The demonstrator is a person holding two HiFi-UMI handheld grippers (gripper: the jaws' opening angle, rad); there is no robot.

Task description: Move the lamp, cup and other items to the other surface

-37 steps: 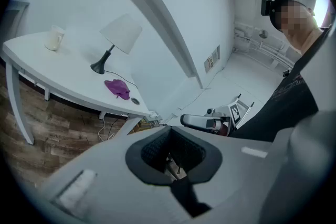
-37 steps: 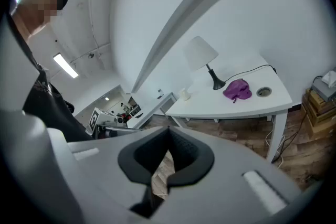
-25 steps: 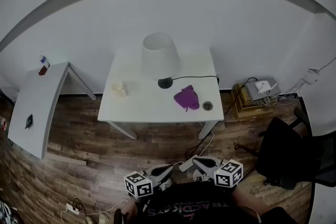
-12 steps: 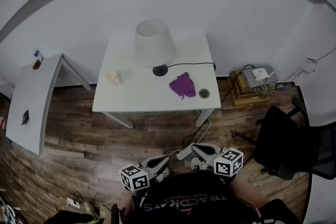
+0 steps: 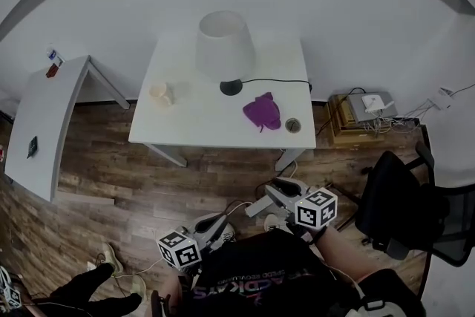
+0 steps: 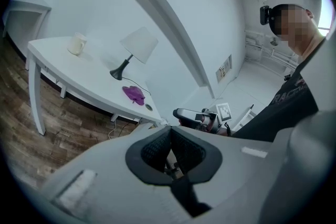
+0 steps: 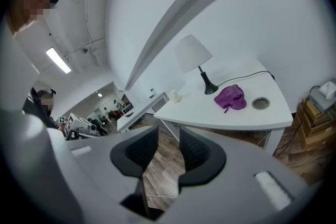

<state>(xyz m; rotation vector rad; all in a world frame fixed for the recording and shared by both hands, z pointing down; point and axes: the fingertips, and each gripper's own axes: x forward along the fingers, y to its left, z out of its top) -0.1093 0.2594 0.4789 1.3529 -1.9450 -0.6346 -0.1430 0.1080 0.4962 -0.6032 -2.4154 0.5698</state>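
On the white table (image 5: pixel 200 131) stand a white-shaded lamp (image 5: pixel 225 48) with a black base, a cream cup (image 5: pixel 158 93), a purple cloth (image 5: pixel 263 112) and a small round item (image 5: pixel 293 125). Both grippers hang low in front of the person, well short of the table. My left gripper (image 5: pixel 223 223) is shut with nothing in it; its pads (image 6: pixel 157 145) meet. My right gripper (image 5: pixel 273 193) is open, its jaws have just been opening, and only floor shows between them (image 7: pixel 168 147). From the right gripper view the lamp (image 7: pixel 192 53), cloth (image 7: pixel 231 97) and cup (image 7: pixel 175 96) lie ahead.
A second white table (image 5: pixel 44 131) stands at the left, with a small dark thing (image 5: pixel 32 146) on it. A black chair (image 5: pixel 404 211) is at the right, and a box with cables (image 5: pixel 364 122) by the wall. The lamp's cord (image 5: pixel 278 82) trails right. Another person's leg (image 5: pixel 89 295) shows lower left.
My right gripper has moved forward toward the table. The left gripper has drifted slightly back and left. A person's leg has come into view at the lower left.
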